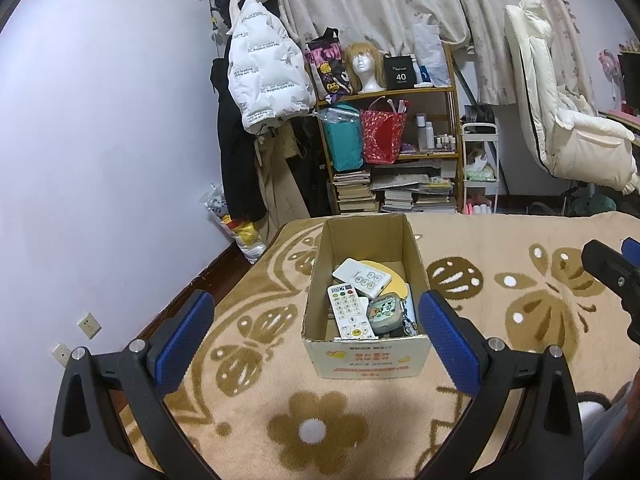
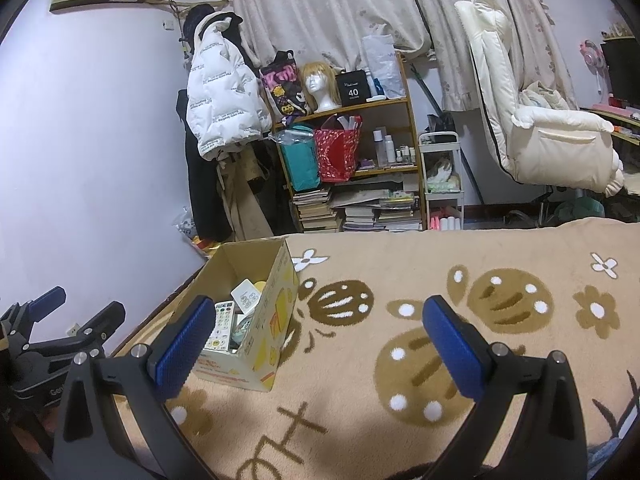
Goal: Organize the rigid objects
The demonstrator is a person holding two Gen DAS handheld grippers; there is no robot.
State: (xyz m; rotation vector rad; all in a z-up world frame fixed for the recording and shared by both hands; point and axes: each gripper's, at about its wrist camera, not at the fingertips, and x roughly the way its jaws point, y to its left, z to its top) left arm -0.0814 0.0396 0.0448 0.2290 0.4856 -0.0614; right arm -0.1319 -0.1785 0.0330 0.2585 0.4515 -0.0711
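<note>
Stage: as nothing loose shows on the blanket [image 1: 500, 240] outside the box [image 1: 366, 360], sorting looks close to finished, or paused between items.
Box: open cardboard, near the bed's left edge and toward its far end.
Contents: two white remotes [image 1: 350, 312], a small grey gadget with a cartoon face [image 1: 384, 312], a pale yellow flat thing beneath; all inside, piled loosely.
Left hand-held gripper [image 1: 316, 338]: jaws wide, empty, aimed at the box from just short of its near wall.
Right hand-held gripper [image 2: 318, 344]: jaws wide, empty, over bare blanket right of the box.
Doing it well: come down from above, clear of the cardboard walls; take a remote across its narrow width; steady the light box if it slides on the plush.
Writing: box front carries red print, too small to read; a black box on the shelf [image 1: 400, 74] reads "40".
</note>
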